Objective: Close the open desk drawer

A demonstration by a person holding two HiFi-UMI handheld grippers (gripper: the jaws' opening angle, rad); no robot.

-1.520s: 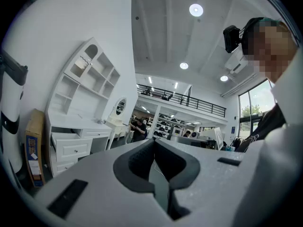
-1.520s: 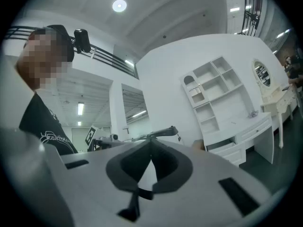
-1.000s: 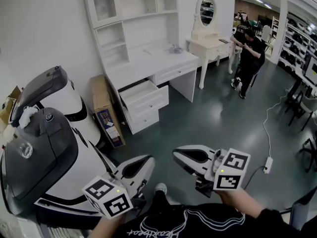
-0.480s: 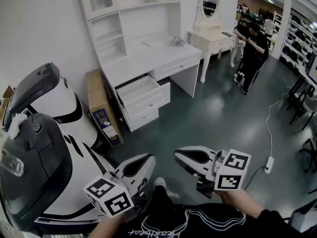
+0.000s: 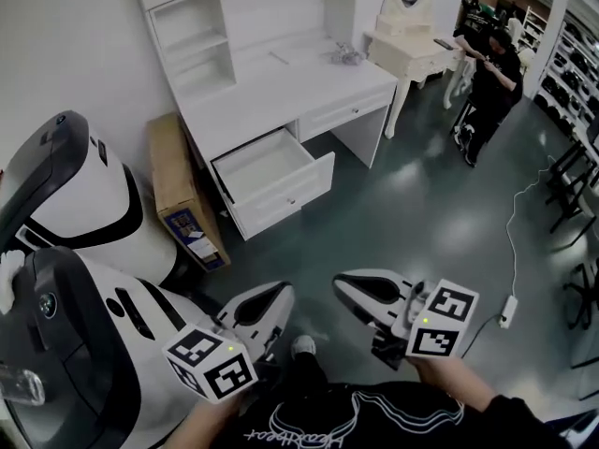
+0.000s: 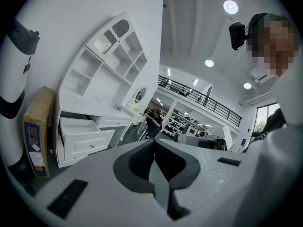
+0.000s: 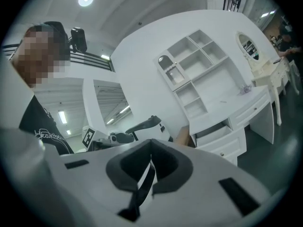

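A white desk [image 5: 281,87] with a shelf hutch stands against the wall. Its top left drawer [image 5: 273,171] is pulled out and looks empty; the drawer [image 6: 80,135] is also seen in the left gripper view and, small, as the drawer [image 7: 217,130] in the right gripper view. My left gripper [image 5: 279,292] and right gripper [image 5: 343,284] are held side by side low in the head view, well short of the desk, over the dark floor. Both are shut with nothing between the jaws, as shown by the left gripper [image 6: 154,143] and right gripper [image 7: 151,144].
A flat cardboard box [image 5: 176,190] leans beside the desk's left end. A big white-and-black machine [image 5: 80,251] fills the left. A white dressing table [image 5: 412,50] and a standing person [image 5: 491,68] are at the back right. A cable and power strip [image 5: 508,311] lie on the floor.
The desk and its open drawer have come nearer and lower in the head view. Both grippers keep the same place and stay shut.
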